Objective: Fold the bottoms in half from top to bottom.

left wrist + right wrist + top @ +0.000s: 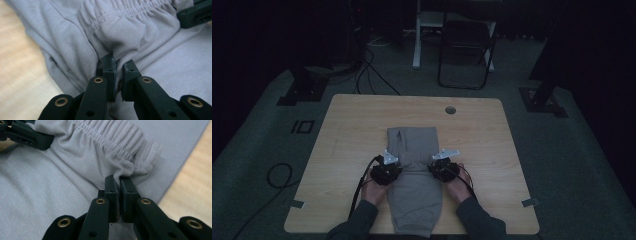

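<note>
On the table (342, 130), both tongs pinch the grey trousers' (414, 200) waistband (130, 15).

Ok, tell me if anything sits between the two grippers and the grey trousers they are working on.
Nothing visible does. The left gripper is shut on the gathered waistband of the grey trousers, and the right gripper pinches the same waistband at its other end. The table around the trousers is bare.

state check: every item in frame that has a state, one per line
grey sweatpants: partly folded on the table, elastic waistband bunched and laid over the legs
left gripper: shut on the waistband fabric
right gripper: shut on the waistband fabric
wooden table: flat, pants across its middle
folding chair: unfolded, standing behind the table
</note>
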### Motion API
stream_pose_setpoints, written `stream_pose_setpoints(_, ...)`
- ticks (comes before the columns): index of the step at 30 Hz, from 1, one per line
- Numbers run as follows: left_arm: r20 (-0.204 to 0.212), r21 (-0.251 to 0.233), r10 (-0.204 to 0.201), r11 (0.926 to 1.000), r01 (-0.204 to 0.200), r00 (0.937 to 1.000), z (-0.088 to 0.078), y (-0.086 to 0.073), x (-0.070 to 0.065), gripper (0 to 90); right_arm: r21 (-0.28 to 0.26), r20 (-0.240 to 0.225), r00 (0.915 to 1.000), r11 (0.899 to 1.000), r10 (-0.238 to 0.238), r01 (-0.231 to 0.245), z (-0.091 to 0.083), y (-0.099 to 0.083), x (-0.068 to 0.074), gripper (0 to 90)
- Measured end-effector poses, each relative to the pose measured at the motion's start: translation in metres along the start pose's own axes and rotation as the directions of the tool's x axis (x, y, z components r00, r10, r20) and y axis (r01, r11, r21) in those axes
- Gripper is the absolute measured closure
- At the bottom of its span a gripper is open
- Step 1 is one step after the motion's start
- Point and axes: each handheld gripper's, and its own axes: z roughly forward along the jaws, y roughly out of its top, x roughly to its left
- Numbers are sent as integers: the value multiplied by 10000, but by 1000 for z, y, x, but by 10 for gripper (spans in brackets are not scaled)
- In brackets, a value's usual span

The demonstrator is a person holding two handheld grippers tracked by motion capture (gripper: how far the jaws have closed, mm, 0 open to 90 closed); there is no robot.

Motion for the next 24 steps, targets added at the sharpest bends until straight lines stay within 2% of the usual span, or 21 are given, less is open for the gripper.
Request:
stream_pose_setpoints(1,0,0,0,10000,0,10000,0,0,0,836,0,0,10000,10000,0,0,0,0,0,864)
stream_pose_setpoints(2,-218,-62,-81,9999,80,9997,6,6,8,835,-28,161,9999,10000,12,-12,8,8,-5,864)
stream_pose_setpoints(3,-218,-62,-81,9999,80,9997,6,6,8,835,-60,197,9998,10000,-23,24,11,11,-6,864)
stream_pose_setpoints(5,-608,-101,-237,9997,231,9979,17,17,18,835,-15,323,9995,10000,60,-60,17,19,-10,864)
stream_pose_setpoints(6,-608,-101,-237,9997,231,9979,17,17,18,834,-15,323,9995,10000,60,-60,17,19,-10,864)
stream_pose_setpoints(7,-728,-85,-294,9995,288,9969,20,21,21,834,22,538,9985,10000,-61,60,24,27,-14,864)
stream_pose_setpoints(9,-838,-88,-319,9995,313,9960,24,25,23,834,22,538,9985,10000,-61,60,24,27,-14,864)
stream_pose_setpoints(10,-1332,-27,-356,9994,356,9905,34,37,28,834,137,1052,9939,9994,-319,306,35,40,-18,863)
stream_pose_setpoints(12,-1511,-148,-556,9984,540,9869,40,42,31,835,55,1360,9896,9989,-461,458,42,45,-21,863)
stream_pose_setpoints(13,-1511,-148,-556,9984,540,9869,40,42,31,835,41,1515,9872,9987,-506,505,45,48,-22,863)
stream_pose_setpoints(15,-1647,-352,-929,9955,883,9820,46,46,33,835,62,1741,9837,9990,-453,449,49,52,-24,863)
stream_pose_setpoints(19,-1765,-309,-1019,9947,979,9790,49,49,34,835,-61,1709,9853,9999,-87,99,53,56,-30,862)
stream_pose_setpoints(21,-1720,-321,-1175,9930,1136,9781,49,51,35,835,-193,1653,9859,9995,262,-234,54,57,-33,863)
stream_pose_setpoints(24,-1435,-233,-1562,9877,1545,9773,48,54,39,840,-206,1642,9854,9989,458,-430,54,59,-34,866)
